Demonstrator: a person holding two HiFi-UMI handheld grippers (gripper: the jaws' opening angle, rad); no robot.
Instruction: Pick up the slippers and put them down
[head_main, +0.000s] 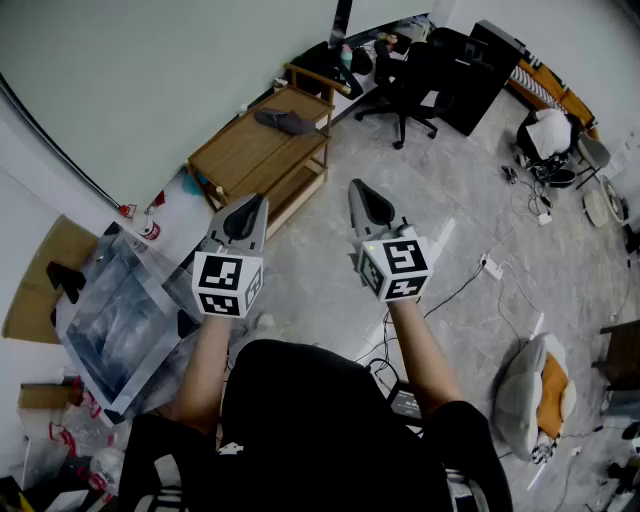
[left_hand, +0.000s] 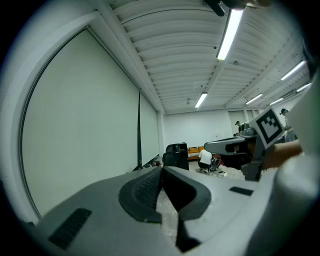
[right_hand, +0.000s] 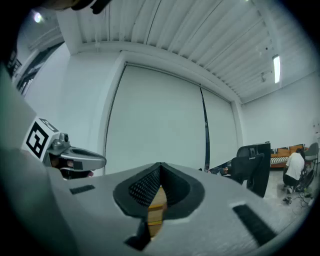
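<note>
Approach step, nothing picked yet. Left gripper (head_main: 250, 205) and right gripper (head_main: 362, 190) are both held out level in front of the person, side by side and well above the floor. The left gripper view shows its jaws together with nothing between them (left_hand: 161, 172); the right gripper view shows the same, tips meeting, empty (right_hand: 159, 170). The slippers (head_main: 285, 122) show as one dark shape on the wooden desk (head_main: 240, 150), toward its far end near the railed edge. It can't be told whether that's one slipper or a stacked pair. Both grippers are well apart from the desk, pointing roughly its way. Next move, by judgement: close the distance to the desk, tilt a gripper down, open its jaws over the slippers, then clamp on an edge of the upper. The flat, soft shape likely needs a low approach.
</note>
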